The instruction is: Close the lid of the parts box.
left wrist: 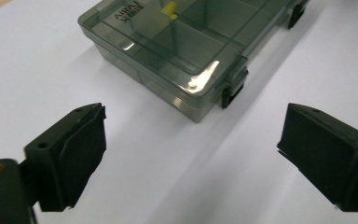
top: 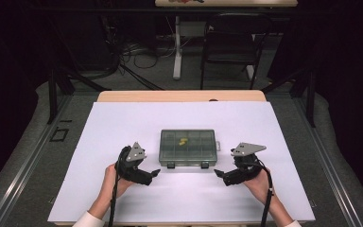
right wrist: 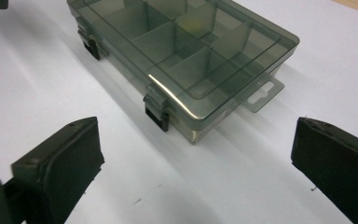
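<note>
Nearest to us are the person's two hands at the bottom of the high view, each holding a gripper low over the white bench (top: pixel 123 123). Our left gripper (top: pixel 155 173) and our right gripper (top: pixel 217 173) both point inward and forward, their tips just short of the front edge of the smoky clear compartment box (top: pixel 187 147). Both stand wide open with nothing between the jaws; in each gripper view we see bare bench between the black pads.

The box lies between the two grippers and just beyond them, its long axis running left to right across the bench, so each gripper faces one front corner. Neither hand is clearly nearer. The lid looks shut, with two dark latches on the side facing us: the left latch (left wrist: pixel 233 88) sits ahead of our left gripper, the right latch (right wrist: pixel 157 112) ahead of our right. We judge those latches to be what any opening move would turn on.

Inside, dividers make a grid of compartments. One near the middle holds a small yellow piece (top: pixel 183 141); the others look empty.
</note>
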